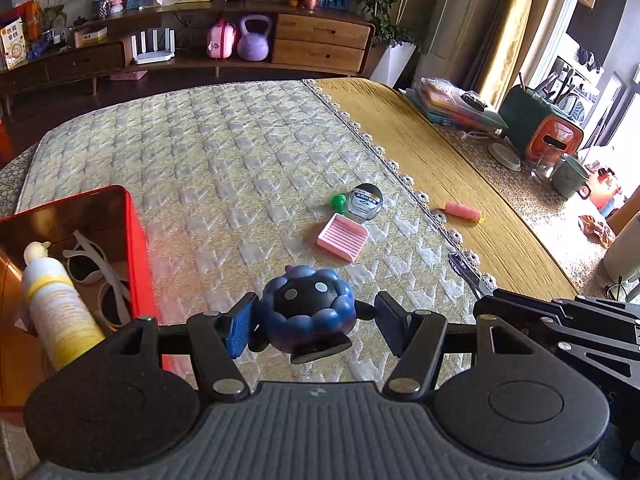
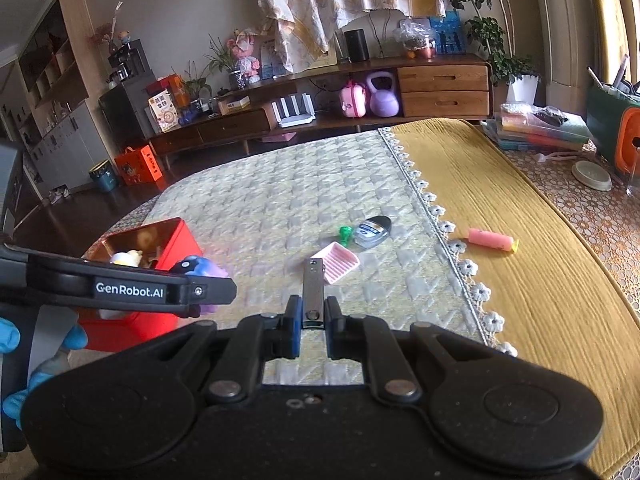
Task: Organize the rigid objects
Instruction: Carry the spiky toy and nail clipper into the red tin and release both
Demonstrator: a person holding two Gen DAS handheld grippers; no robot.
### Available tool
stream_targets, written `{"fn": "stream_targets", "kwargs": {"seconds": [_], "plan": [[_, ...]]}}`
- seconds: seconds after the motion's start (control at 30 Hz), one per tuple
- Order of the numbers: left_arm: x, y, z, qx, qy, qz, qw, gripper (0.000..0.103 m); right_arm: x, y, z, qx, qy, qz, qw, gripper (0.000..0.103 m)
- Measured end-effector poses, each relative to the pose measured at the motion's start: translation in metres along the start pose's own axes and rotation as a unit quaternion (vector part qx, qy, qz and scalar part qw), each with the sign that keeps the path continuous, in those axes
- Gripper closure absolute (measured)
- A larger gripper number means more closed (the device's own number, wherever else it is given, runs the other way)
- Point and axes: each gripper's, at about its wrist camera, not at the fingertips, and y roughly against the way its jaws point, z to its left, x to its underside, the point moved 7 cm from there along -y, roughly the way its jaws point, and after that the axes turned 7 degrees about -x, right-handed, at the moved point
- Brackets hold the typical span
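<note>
red tin point(image 1: 134, 248) sits at the far left on the quilted worktop point(image 1: 224, 152), lid off. inside it: a white-and-yellow spray bottle point(image 1: 56, 304) lying tilted, and white-framed sunglasses point(image 1: 94, 268) beside it.

your left tool point(image 1: 316, 320) is clamped on a blue-and-black bumpy toy figure point(image 1: 310, 308). the toy is held off the quilt, just right of the tin's near corner. blue pad on the left finger presses its side; the right finger meets its small black arm.

further out, mid-worktop: green plastic piece point(image 1: 338, 201), a small clear jar with a dark lid point(image 1: 365, 203) touching or just beside it, and a pink ribbed soap dish point(image 1: 343, 237) just in front of both.

your right tool point(image 2: 312, 322) is clenched on a flat metal clipper point(image 2: 313, 288). it sticks straight out from between the pads, above the quilt.

past the lace edge, on the yellow cloth point(image 1: 472, 184), a pink highlighter with a yellow end point(image 1: 463, 211) lies alone, well apart from the rest.

blue-gloved hand point(image 2: 24, 344) shows at the left edge of the right wrist view, holding the left tool.
</note>
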Motion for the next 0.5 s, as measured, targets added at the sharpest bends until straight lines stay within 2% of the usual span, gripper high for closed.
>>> {"fn": "stream_targets", "kwargs": {"seconds": [0.5], "plan": [[0.013, 0.06, 0.08, -0.031, 0.027, -0.032, 0.9987, 0.04, -0.012, -0.008, 0.087, -0.048, 0.038, -0.004, 0.998, 0.092]]}}
